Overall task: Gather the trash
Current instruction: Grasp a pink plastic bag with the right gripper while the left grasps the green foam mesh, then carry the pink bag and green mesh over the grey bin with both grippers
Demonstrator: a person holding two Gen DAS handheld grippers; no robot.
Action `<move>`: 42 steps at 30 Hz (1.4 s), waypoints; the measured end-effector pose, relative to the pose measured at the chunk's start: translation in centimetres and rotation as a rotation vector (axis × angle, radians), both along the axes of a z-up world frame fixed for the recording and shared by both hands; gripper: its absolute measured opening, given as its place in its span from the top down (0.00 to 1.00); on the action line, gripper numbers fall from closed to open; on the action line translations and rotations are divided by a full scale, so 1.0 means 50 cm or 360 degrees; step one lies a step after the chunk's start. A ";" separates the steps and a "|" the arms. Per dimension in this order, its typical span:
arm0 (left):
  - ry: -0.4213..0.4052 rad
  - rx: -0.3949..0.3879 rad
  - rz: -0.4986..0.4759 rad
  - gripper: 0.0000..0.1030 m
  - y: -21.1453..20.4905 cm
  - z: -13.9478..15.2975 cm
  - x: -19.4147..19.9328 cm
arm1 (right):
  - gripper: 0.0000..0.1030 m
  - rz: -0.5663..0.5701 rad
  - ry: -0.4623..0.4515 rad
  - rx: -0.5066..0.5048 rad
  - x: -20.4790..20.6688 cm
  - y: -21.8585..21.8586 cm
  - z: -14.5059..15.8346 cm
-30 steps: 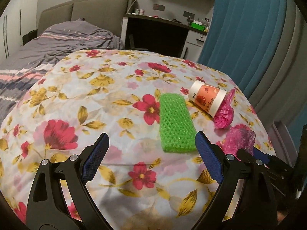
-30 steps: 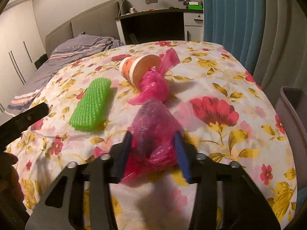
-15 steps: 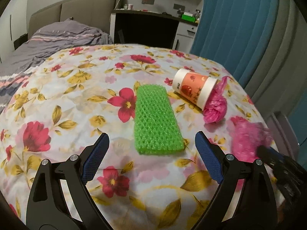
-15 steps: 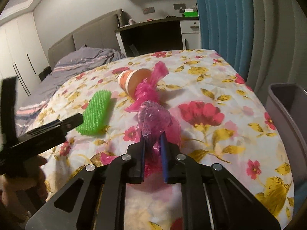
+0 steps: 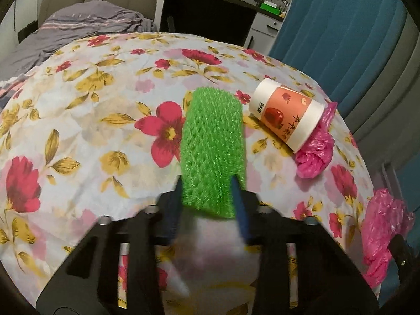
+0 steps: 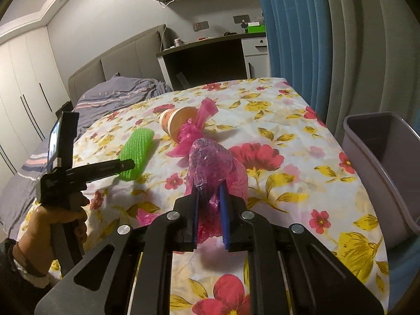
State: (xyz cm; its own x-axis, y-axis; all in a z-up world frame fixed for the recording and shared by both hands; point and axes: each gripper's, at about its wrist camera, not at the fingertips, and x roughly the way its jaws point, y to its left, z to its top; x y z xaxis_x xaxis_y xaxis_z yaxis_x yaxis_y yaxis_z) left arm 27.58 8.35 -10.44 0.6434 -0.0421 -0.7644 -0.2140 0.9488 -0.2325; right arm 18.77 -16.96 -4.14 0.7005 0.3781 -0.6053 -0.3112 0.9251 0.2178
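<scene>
On the bed (image 6: 302, 157) | left gripper (image 5: 208, 204) closing on green net (image 5: 212, 147) | right gripper (image 6: 208, 210) clamps pink bag (image 6: 212, 162) | cup (image 5: 286, 113) left lying | bin (image 6: 380, 162) looks empty, nothing binned yet

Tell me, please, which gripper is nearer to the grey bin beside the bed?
Right. The right gripper, clamped on a pink bag, sits just across the bed edge from the grey bin; the left gripper is closing on the green foam net, farther away.

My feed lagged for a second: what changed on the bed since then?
The left claw moved in and is closing around the green foam net. The right claw clamped the pink bag and lifted it. The paper cup stayed put.
</scene>
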 end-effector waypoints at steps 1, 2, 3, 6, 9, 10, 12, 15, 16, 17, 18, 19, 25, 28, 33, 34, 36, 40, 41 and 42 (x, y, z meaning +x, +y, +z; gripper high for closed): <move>-0.0015 -0.0010 -0.0011 0.82 -0.001 0.001 -0.003 | 0.86 -0.0003 -0.0003 0.0001 -0.002 -0.002 0.001; -0.0023 -0.0018 -0.0021 0.84 -0.002 0.002 -0.005 | 0.86 -0.0004 -0.0005 0.0003 -0.006 -0.004 0.002; -0.0031 -0.0017 -0.0024 0.85 -0.003 0.005 -0.009 | 0.86 -0.0005 -0.0006 0.0004 -0.008 -0.006 0.004; -0.0070 -0.0028 -0.0032 0.86 -0.005 0.016 -0.029 | 0.86 -0.0012 -0.0013 0.0007 -0.015 -0.014 0.007; -0.0126 -0.0027 -0.0035 0.86 -0.006 0.036 -0.059 | 0.86 -0.0020 -0.0034 0.0001 -0.027 -0.021 0.014; -0.0145 -0.0010 -0.0039 0.86 -0.009 0.043 -0.072 | 0.86 -0.0024 -0.0041 0.0000 -0.029 -0.023 0.017; -0.0175 0.0007 -0.0052 0.86 -0.014 0.058 -0.099 | 0.86 -0.0037 -0.0057 0.0001 -0.038 -0.030 0.024; -0.0208 0.0034 -0.0065 0.86 -0.023 0.077 -0.130 | 0.86 -0.0057 -0.0086 0.0000 -0.052 -0.044 0.036; -0.0217 0.0061 -0.0066 0.86 -0.030 0.085 -0.140 | 0.86 -0.0066 -0.0099 0.0001 -0.058 -0.050 0.041; -0.0222 0.0082 -0.0067 0.86 -0.036 0.089 -0.148 | 0.86 -0.0073 -0.0111 0.0001 -0.063 -0.054 0.045; -0.0224 0.0104 -0.0075 0.86 -0.044 0.094 -0.156 | 0.86 -0.0078 -0.0118 0.0002 -0.065 -0.058 0.047; -0.0224 0.0123 -0.0084 0.86 -0.052 0.097 -0.162 | 0.86 -0.0088 -0.0129 0.0004 -0.072 -0.066 0.052; -0.0252 0.0167 -0.0154 0.86 -0.101 0.127 -0.190 | 0.86 -0.0152 -0.0184 -0.0005 -0.105 -0.115 0.077; -0.0280 0.0190 -0.0214 0.86 -0.138 0.144 -0.195 | 0.86 -0.0214 -0.0217 -0.0019 -0.118 -0.151 0.088; -0.0335 0.0180 -0.0343 0.86 -0.227 0.179 -0.190 | 0.86 -0.0345 -0.0255 -0.0022 -0.126 -0.219 0.101; -0.0346 0.0177 -0.0374 0.86 -0.246 0.185 -0.187 | 0.86 -0.0384 -0.0264 -0.0017 -0.126 -0.239 0.106; -0.0370 0.0164 -0.0449 0.86 -0.292 0.201 -0.178 | 0.86 -0.0447 -0.0287 -0.0020 -0.126 -0.267 0.111; -0.0442 0.0131 -0.0657 0.86 -0.412 0.235 -0.151 | 0.86 -0.0669 -0.0342 -0.0020 -0.114 -0.350 0.122; -0.0450 0.0102 -0.0717 0.86 -0.446 0.239 -0.139 | 0.86 -0.0705 -0.0343 -0.0026 -0.110 -0.361 0.121; -0.0451 0.0076 -0.0756 0.86 -0.472 0.240 -0.129 | 0.86 -0.0761 -0.0341 -0.0048 -0.101 -0.377 0.116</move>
